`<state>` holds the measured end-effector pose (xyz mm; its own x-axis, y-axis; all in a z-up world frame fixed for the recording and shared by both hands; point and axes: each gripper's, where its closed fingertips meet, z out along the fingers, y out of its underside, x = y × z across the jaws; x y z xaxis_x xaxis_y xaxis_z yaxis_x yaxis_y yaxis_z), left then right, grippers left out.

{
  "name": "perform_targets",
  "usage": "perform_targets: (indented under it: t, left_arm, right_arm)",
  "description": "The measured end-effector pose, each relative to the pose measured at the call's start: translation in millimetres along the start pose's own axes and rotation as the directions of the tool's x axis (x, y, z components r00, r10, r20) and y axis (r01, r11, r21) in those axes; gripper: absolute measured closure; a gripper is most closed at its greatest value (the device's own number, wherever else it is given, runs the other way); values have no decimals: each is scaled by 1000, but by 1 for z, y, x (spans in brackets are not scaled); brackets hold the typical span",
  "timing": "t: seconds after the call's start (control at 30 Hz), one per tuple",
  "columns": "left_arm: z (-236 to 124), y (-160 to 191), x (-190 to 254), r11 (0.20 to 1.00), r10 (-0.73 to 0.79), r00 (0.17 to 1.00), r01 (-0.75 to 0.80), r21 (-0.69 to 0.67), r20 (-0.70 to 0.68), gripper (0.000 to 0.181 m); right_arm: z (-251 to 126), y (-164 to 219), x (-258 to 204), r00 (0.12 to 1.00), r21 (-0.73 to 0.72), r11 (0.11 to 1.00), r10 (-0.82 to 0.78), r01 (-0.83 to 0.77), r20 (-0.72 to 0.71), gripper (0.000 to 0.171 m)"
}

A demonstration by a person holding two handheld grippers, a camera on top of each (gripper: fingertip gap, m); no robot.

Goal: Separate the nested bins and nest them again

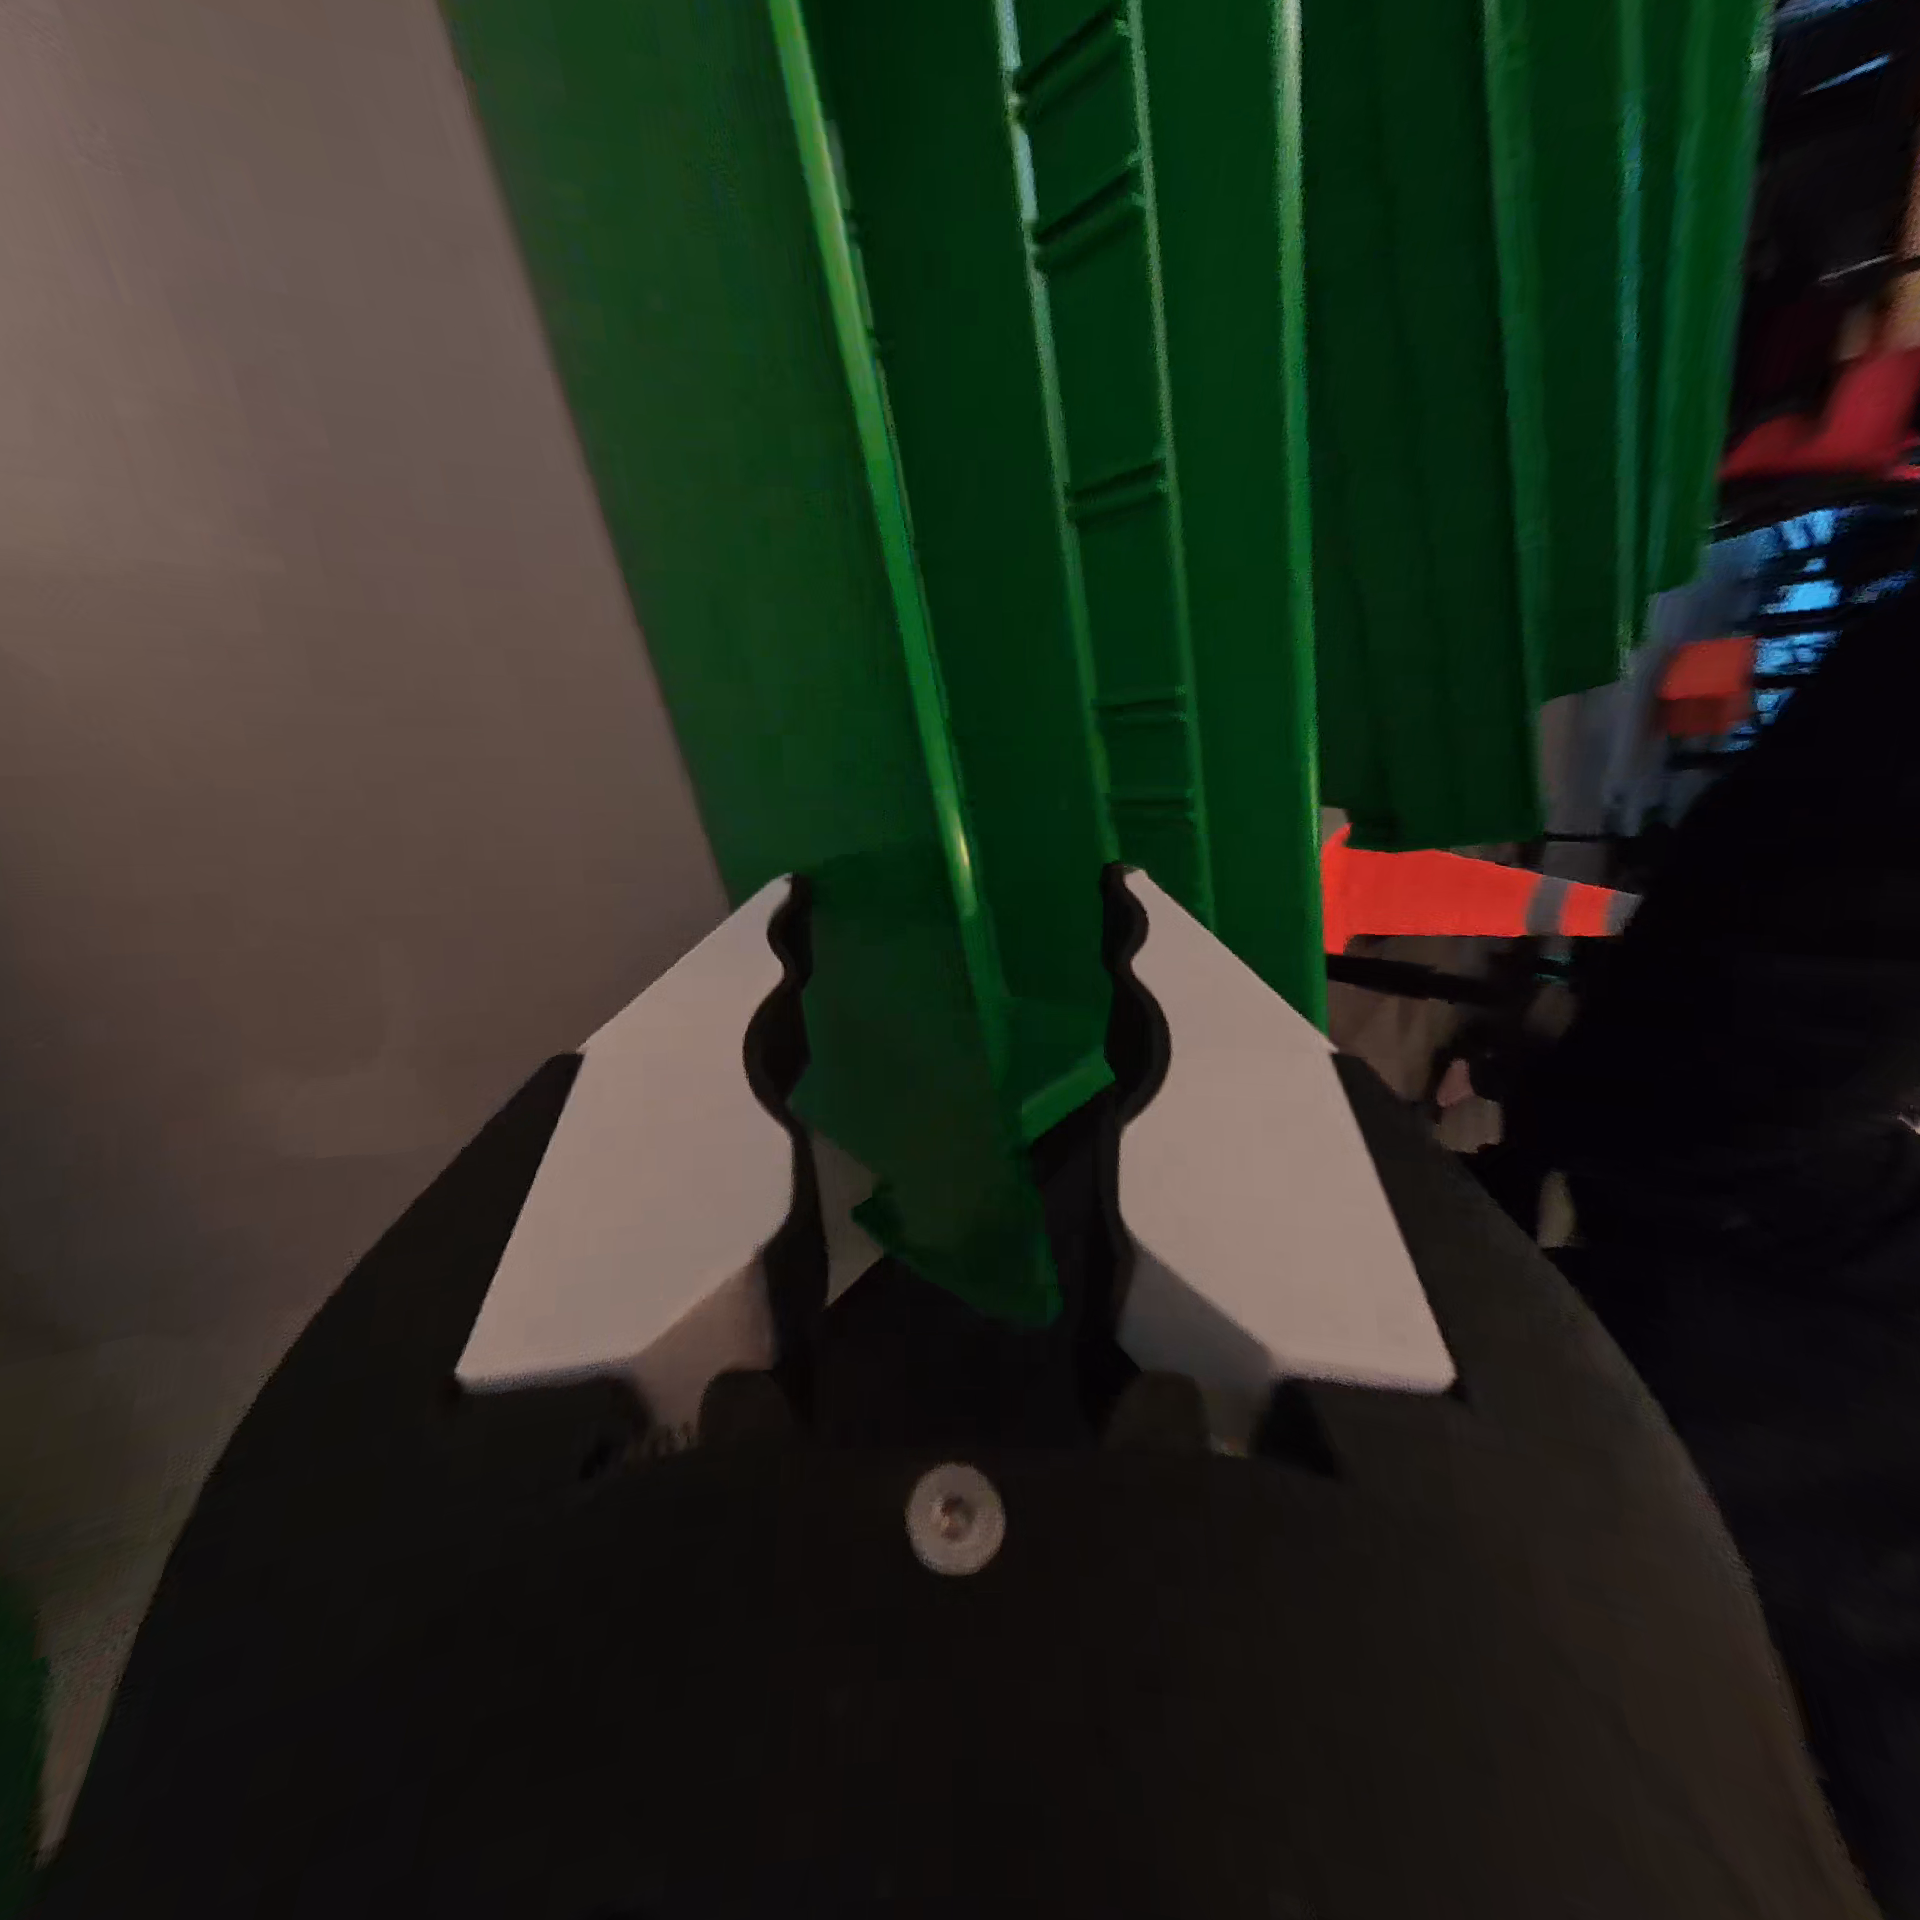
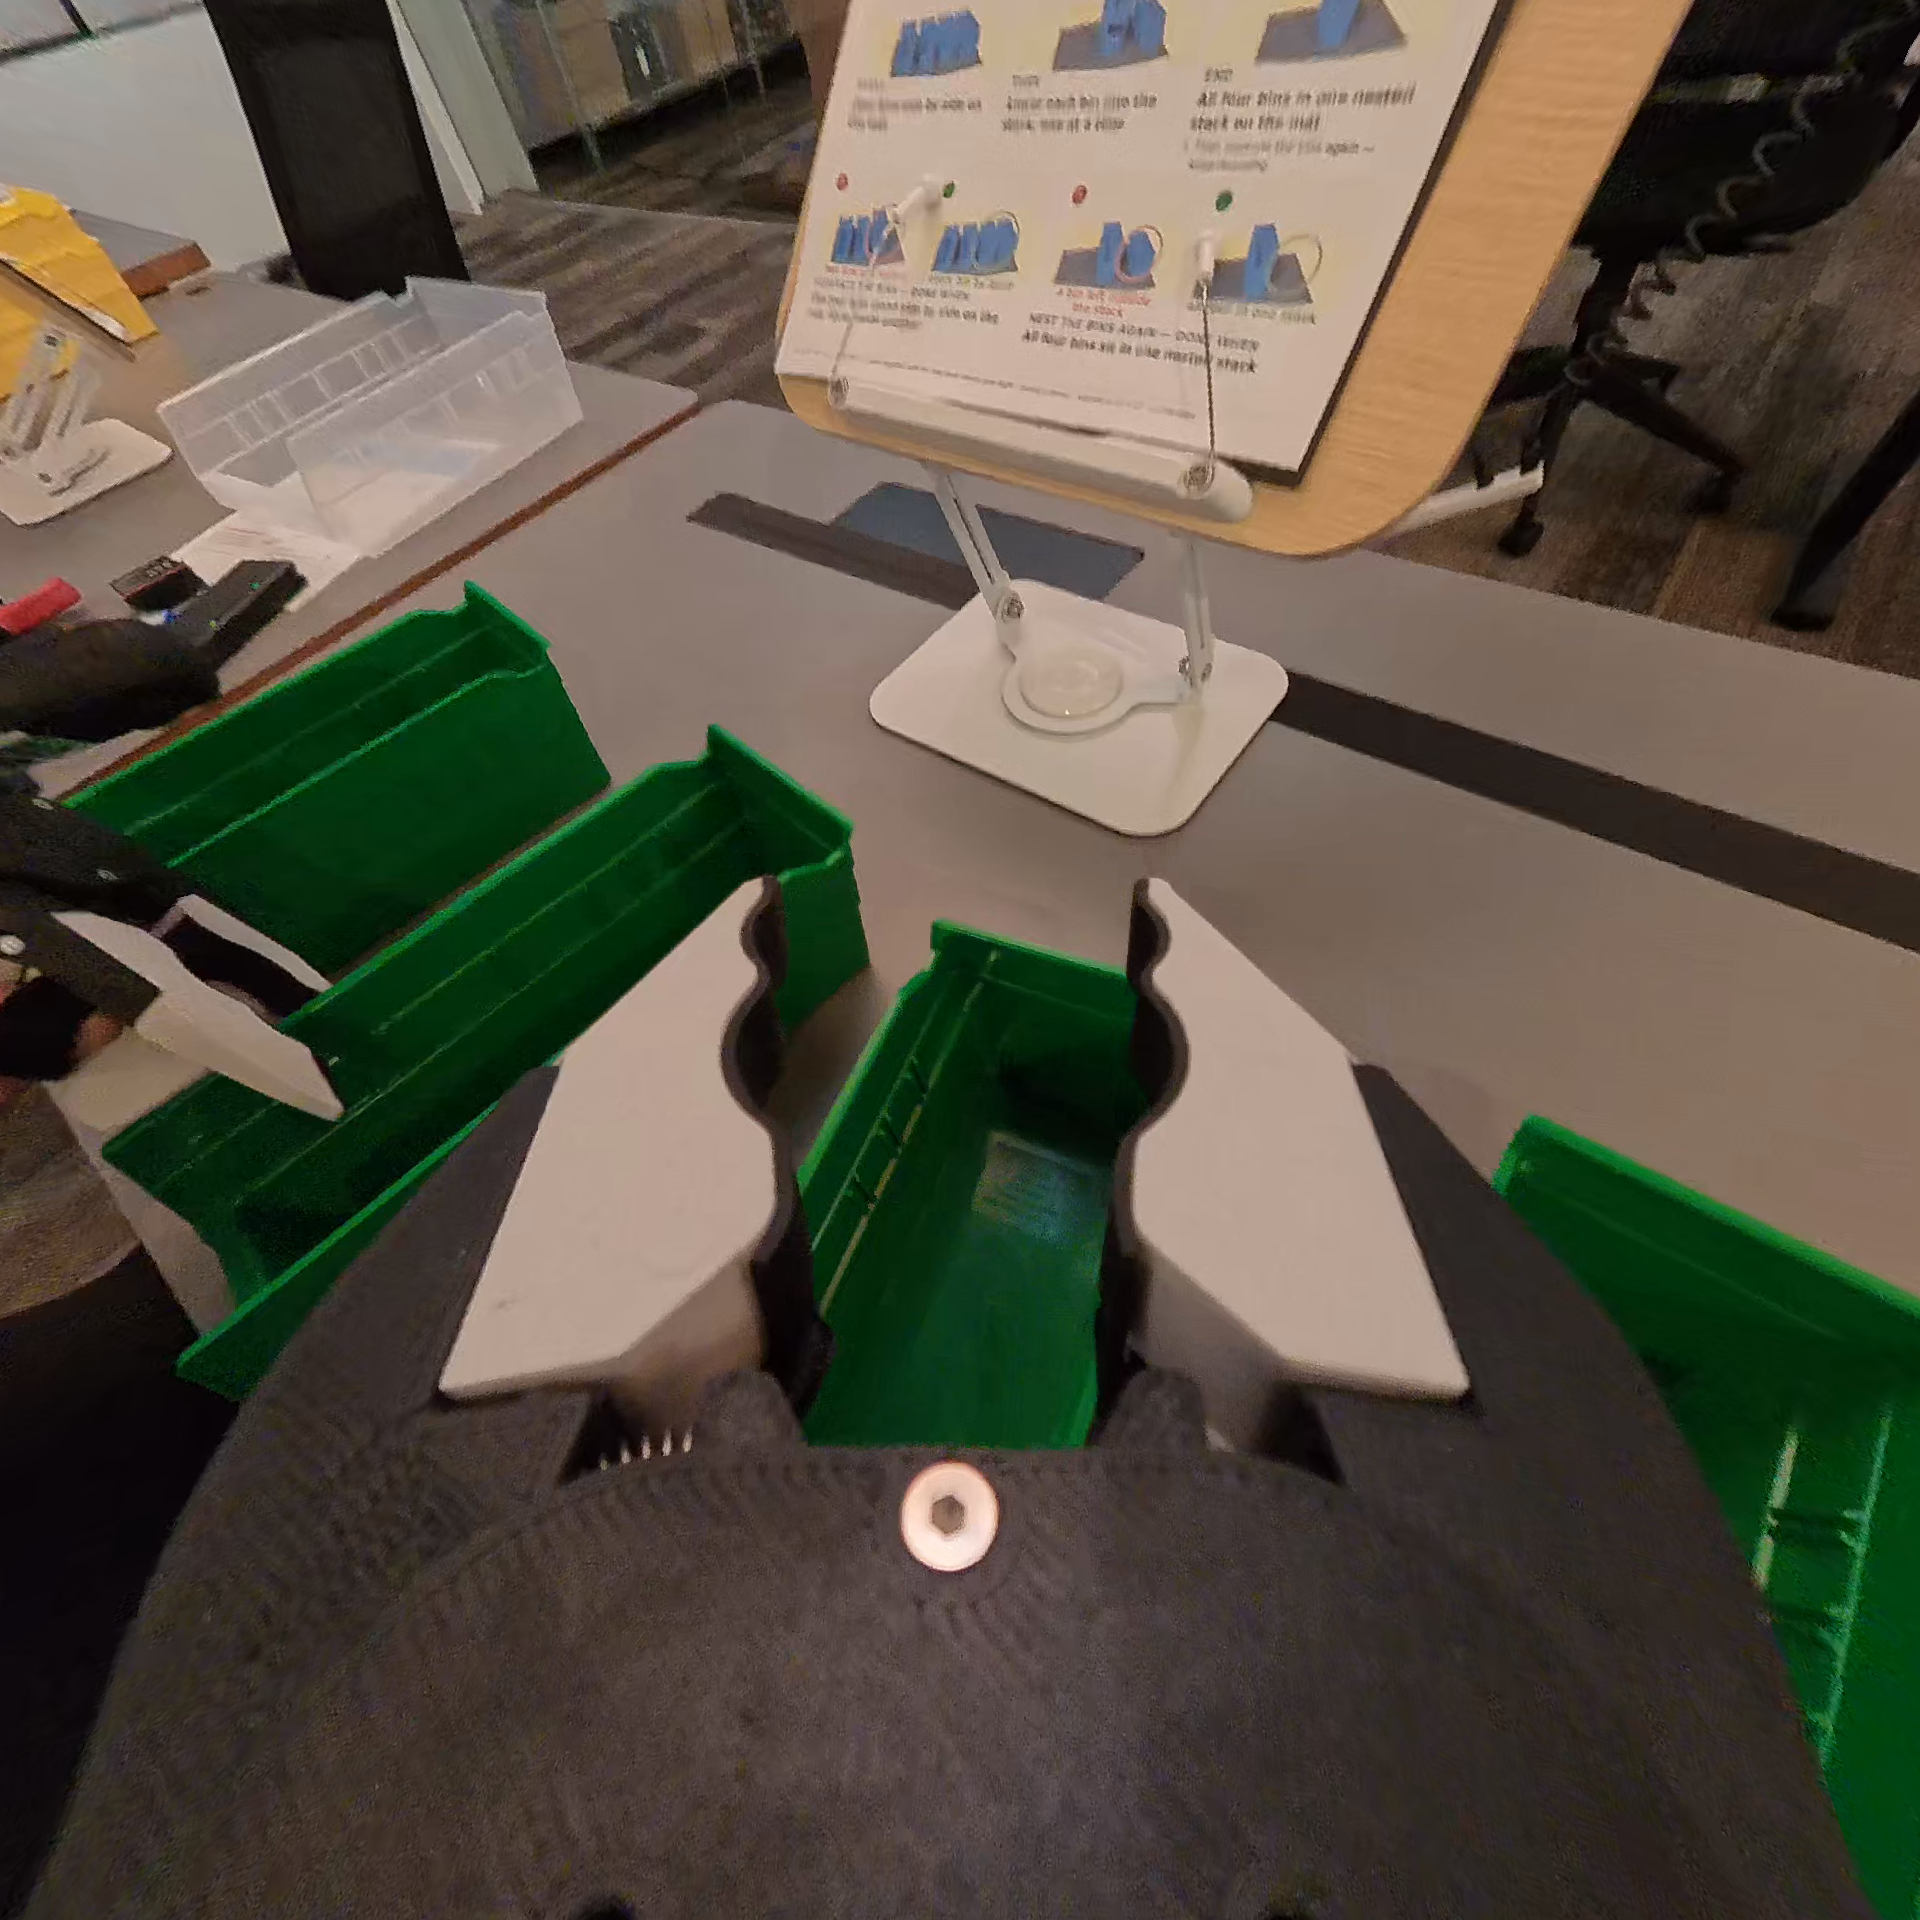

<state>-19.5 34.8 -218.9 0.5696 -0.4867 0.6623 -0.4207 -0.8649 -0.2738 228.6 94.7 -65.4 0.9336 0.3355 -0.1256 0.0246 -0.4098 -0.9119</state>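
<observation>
Several green bins stand side by side on the grey table [image 2: 1455, 914]. My left gripper [image 1: 956, 878] is shut on the end corner of one green bin's wall [image 1: 914, 623]. It also shows in the right wrist view [image 2: 239, 1023], at the near left wall of the second bin [image 2: 540, 987]. The far-left bin [image 2: 343, 769] stands beyond it. My right gripper [image 2: 954, 894] is open and empty, hovering over the third bin [image 2: 966, 1247], whose inside shows between its fingers. A fourth bin [image 2: 1714, 1371] lies at the right. A neighbouring bin [image 1: 1455, 416] is beside the held one.
A wooden board with an instruction sheet [image 2: 1122, 208] stands on a white base [image 2: 1081, 727] behind the bins. A clear plastic bin [image 2: 374, 405] and small items sit on the adjoining table at the left. An office chair [image 2: 1662, 312] is at the back right.
</observation>
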Motion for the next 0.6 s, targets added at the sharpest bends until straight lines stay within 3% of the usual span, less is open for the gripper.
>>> perform_targets:
  t: [0.07,0.17,0.33,0.5,0.6]
  left_arm:
    - [-2,2,8,1000,5,998,-4,20,-55,127]
    - [-10,-4,7,997,58,997,-55,63,-49,112]
    - [-25,-25,14,971,185,983,-184,152,6,93]
    - [-52,-38,80,917,341,878,-232,324,-335,94]
    - [-101,-42,127,846,481,665,-181,501,-571,104]
  right_arm:
    - [-1,11,3,1000,-64,998,5,-5,1,99]
    - [-1,37,1,1000,-220,976,9,-4,22,73]
    - [7,100,-13,1000,-536,844,-10,16,13,38]
    - [21,141,-27,995,-665,747,-82,25,-55,17]
    - [23,151,-22,975,-700,712,-191,57,-115,19]
